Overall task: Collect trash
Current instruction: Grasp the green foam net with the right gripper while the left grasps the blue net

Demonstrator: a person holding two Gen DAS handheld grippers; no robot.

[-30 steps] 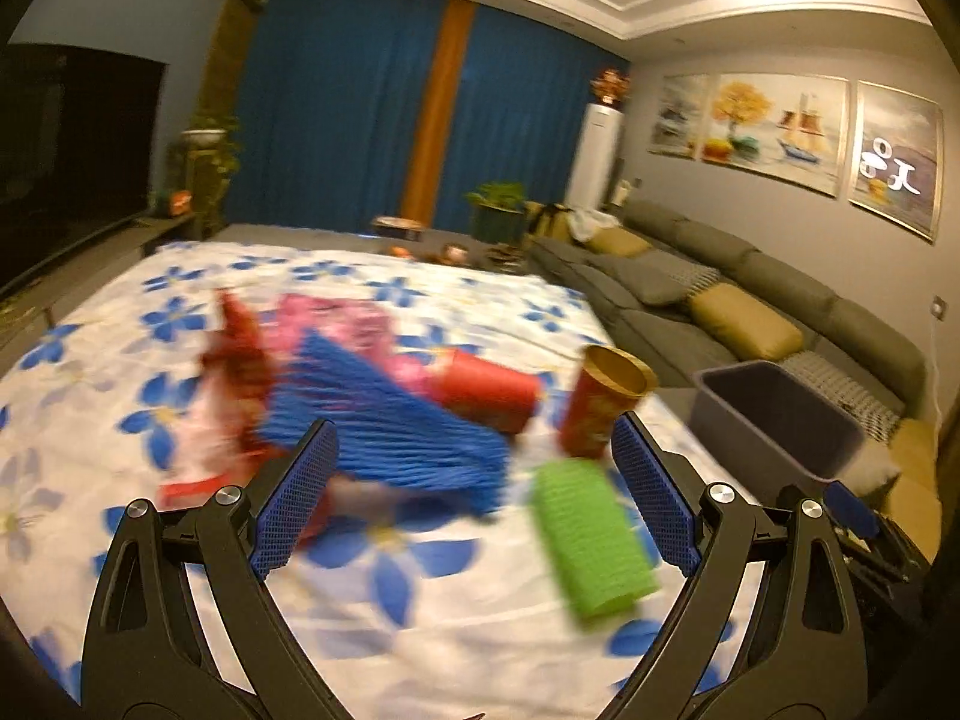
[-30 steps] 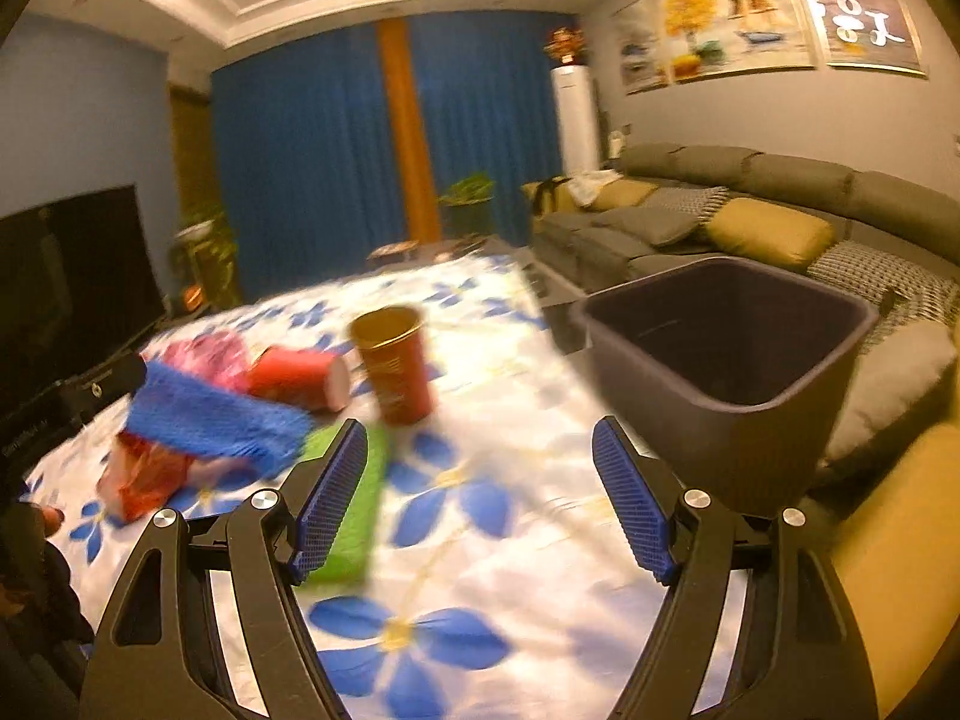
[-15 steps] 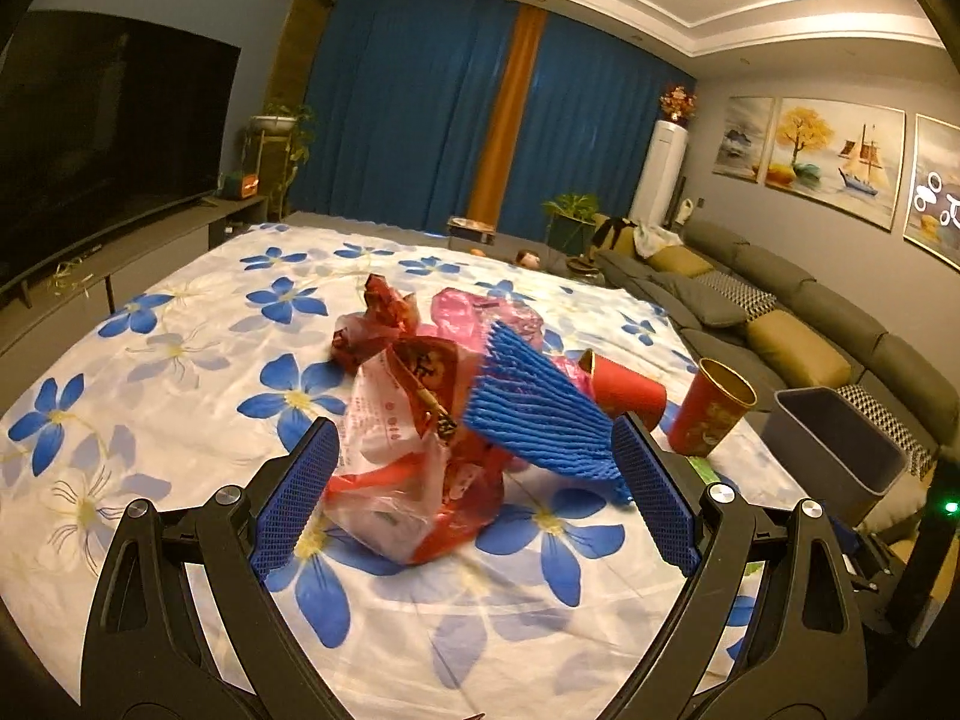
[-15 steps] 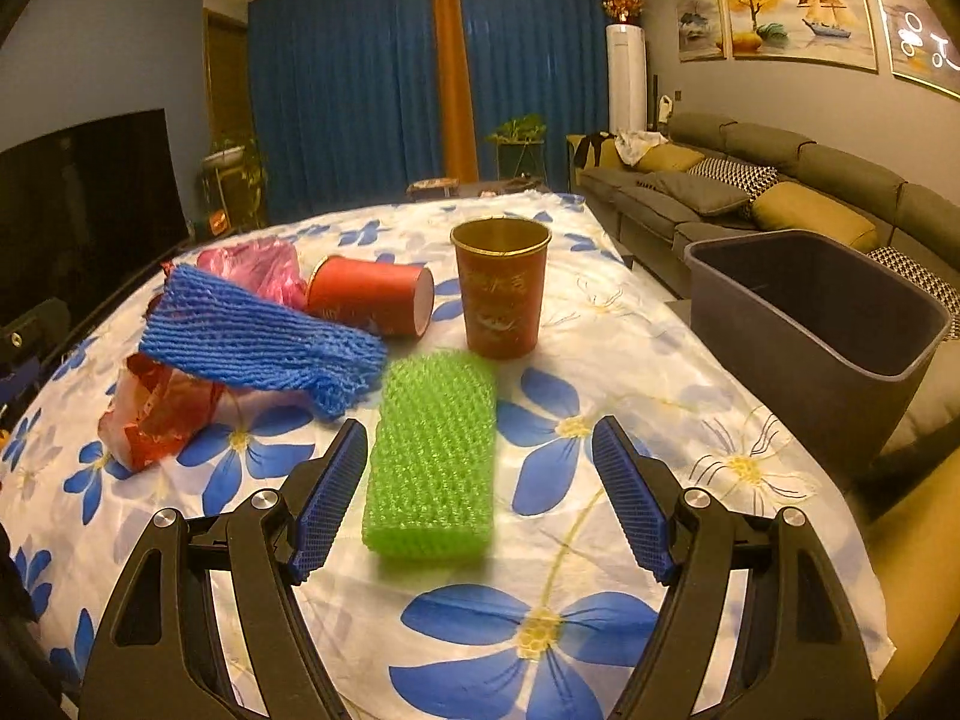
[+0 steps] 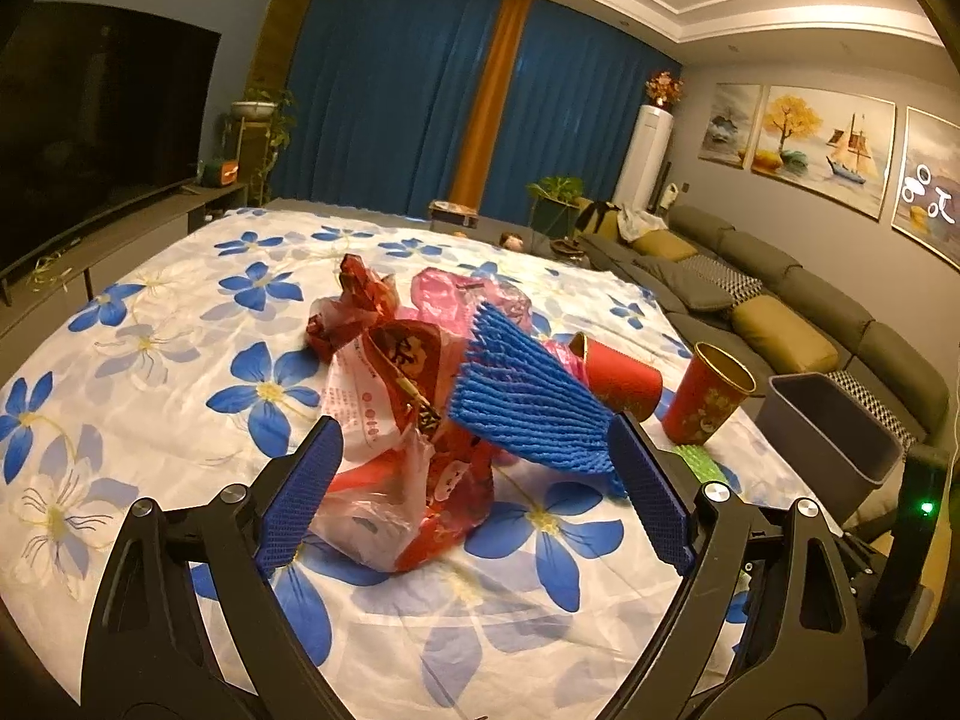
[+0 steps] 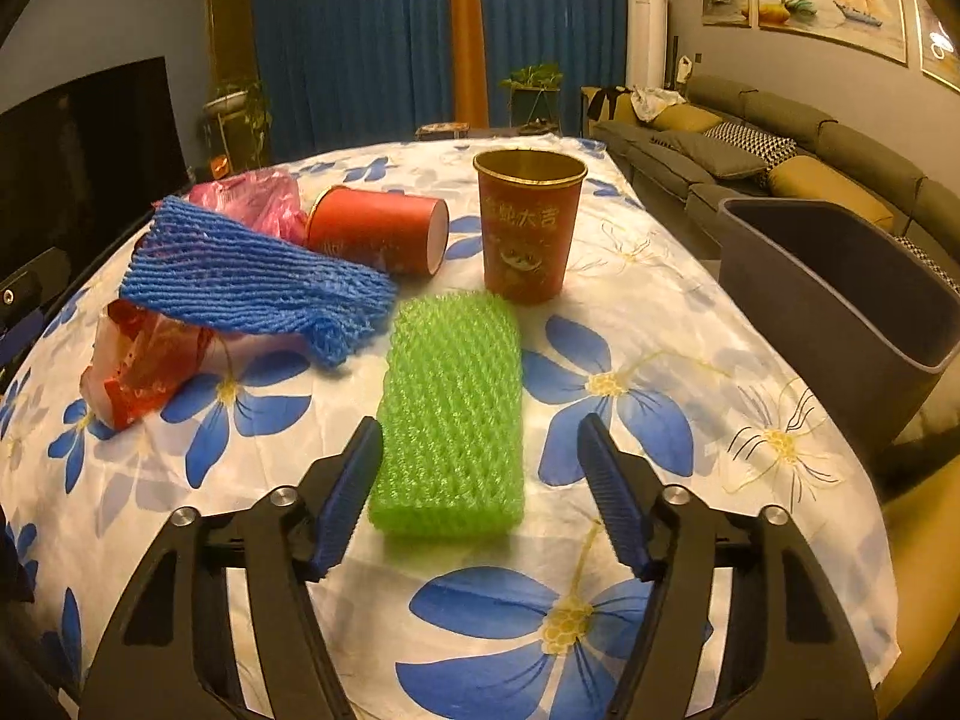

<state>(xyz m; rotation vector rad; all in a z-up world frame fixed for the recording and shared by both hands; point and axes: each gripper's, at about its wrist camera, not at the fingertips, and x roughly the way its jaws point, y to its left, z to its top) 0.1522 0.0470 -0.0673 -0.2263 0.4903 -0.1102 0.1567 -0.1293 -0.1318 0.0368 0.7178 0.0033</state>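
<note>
The right tongs (image 6: 480,492) are closing, with the near end of the green foam net (image 6: 450,414) at frame centre between the pads but not yet pressed. A grip across its width is best, low to the bench (image 6: 630,312).

The left tongs (image 5: 474,498) stand wide open, holding nothing, around the red-and-white plastic bag (image 5: 396,468).

The grey bin (image 6: 840,300) at right frame edge seems empty, though its floor is hidden. The upright red cup (image 6: 528,228) appears empty.

Foam sleeve (image 6: 449,408) lies before the upright cup (image 6: 528,225); bin (image 6: 840,312) right.
</note>
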